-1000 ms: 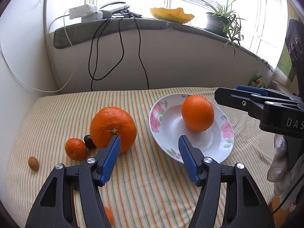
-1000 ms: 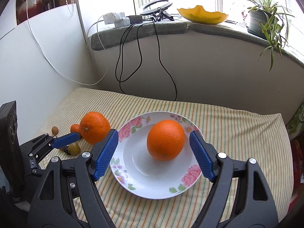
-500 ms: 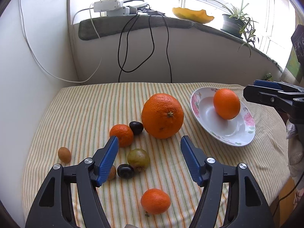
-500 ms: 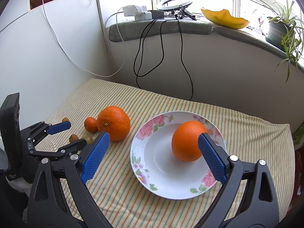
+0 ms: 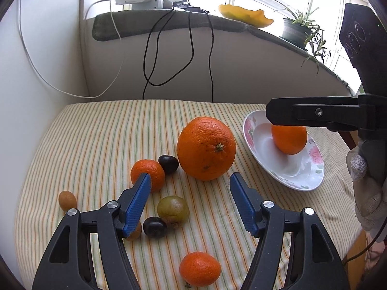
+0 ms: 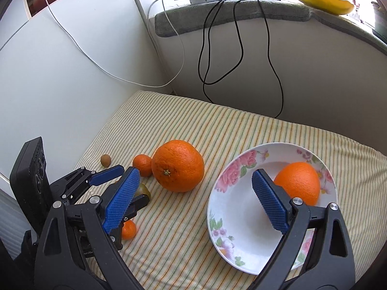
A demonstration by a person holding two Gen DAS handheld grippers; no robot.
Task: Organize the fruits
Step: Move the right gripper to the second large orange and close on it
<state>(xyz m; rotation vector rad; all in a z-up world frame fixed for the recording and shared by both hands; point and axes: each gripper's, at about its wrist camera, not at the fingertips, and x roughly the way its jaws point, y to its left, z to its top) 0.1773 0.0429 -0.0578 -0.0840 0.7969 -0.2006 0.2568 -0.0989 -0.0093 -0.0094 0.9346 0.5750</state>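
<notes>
Left gripper (image 5: 189,181) spread, empty, near big orange (image 5: 206,148): center it btwn pads, squeeze gently, lift w/o rolling.

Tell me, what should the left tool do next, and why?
Probably ease forward so the open left tool straddles the big orange, then close. That orange lies on the cloth just ahead of its tips, and the plate holds only one orange.
</notes>
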